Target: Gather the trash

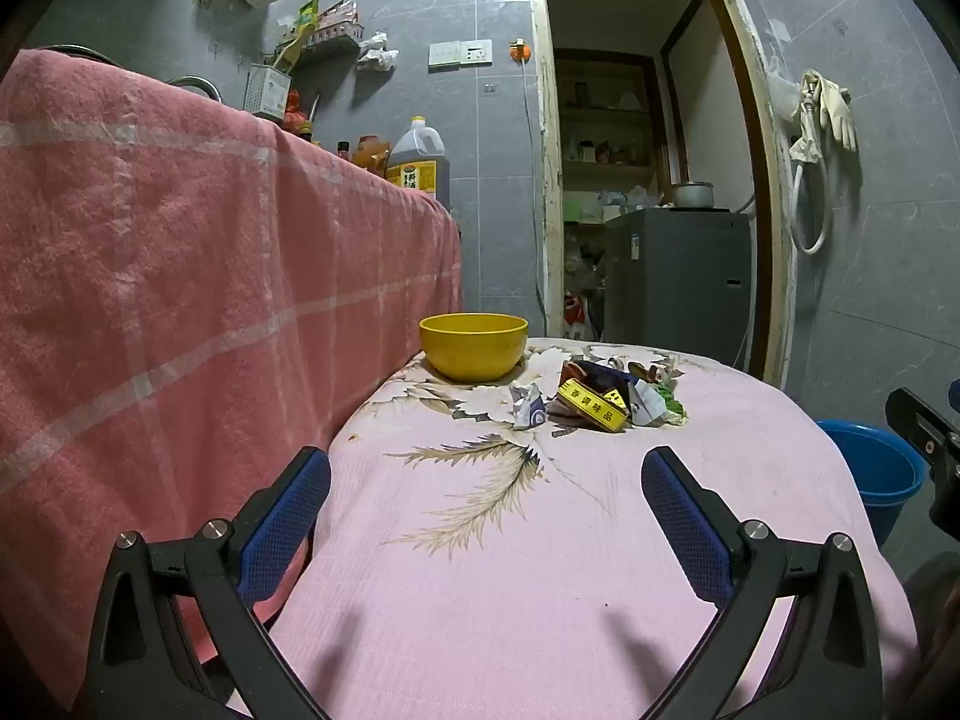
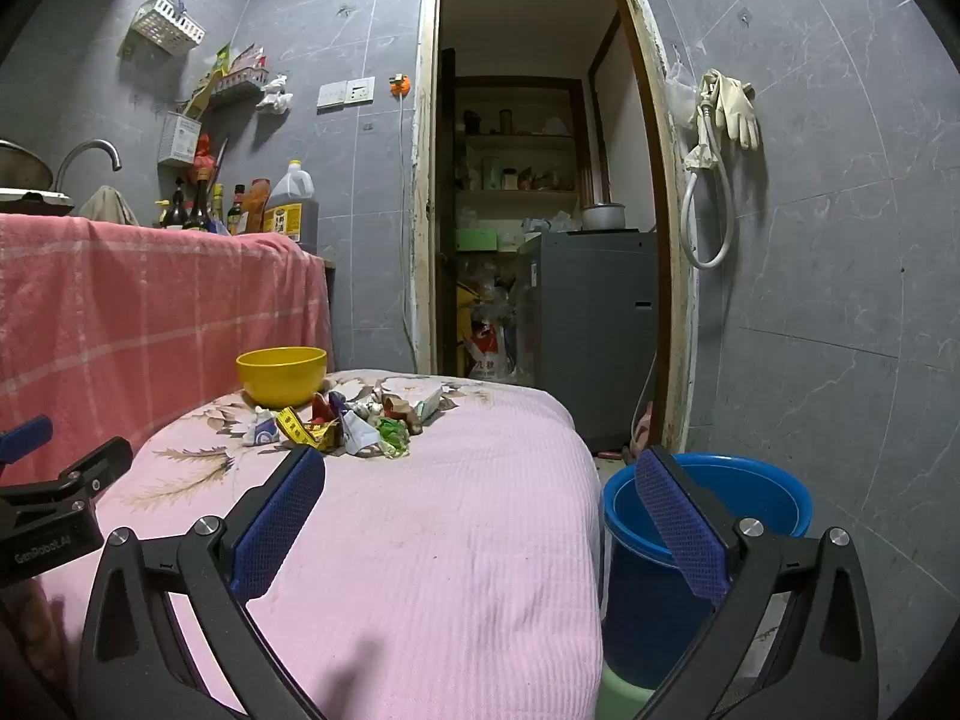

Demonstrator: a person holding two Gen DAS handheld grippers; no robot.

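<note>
A pile of trash (image 1: pixel 600 399), crumpled wrappers and a yellow printed packet, lies on the pink cloth-covered table (image 1: pixel 510 540) near its far end, beside a yellow bowl (image 1: pixel 473 345). The pile also shows in the right wrist view (image 2: pixel 342 426), next to the bowl (image 2: pixel 281 374). A blue bucket (image 2: pixel 708 516) stands on the floor at the table's right side; it also shows in the left wrist view (image 1: pixel 876 468). My left gripper (image 1: pixel 486 480) is open and empty above the near part of the table. My right gripper (image 2: pixel 480 480) is open and empty over the table's right edge.
A counter draped in a pink checked towel (image 1: pixel 180 276) runs along the left, with bottles and an oil jug (image 2: pixel 291 198) on it. An open doorway (image 2: pixel 528 210) with a grey appliance (image 2: pixel 588 330) is behind the table. Gloves and a hose (image 2: pixel 720 120) hang on the right wall.
</note>
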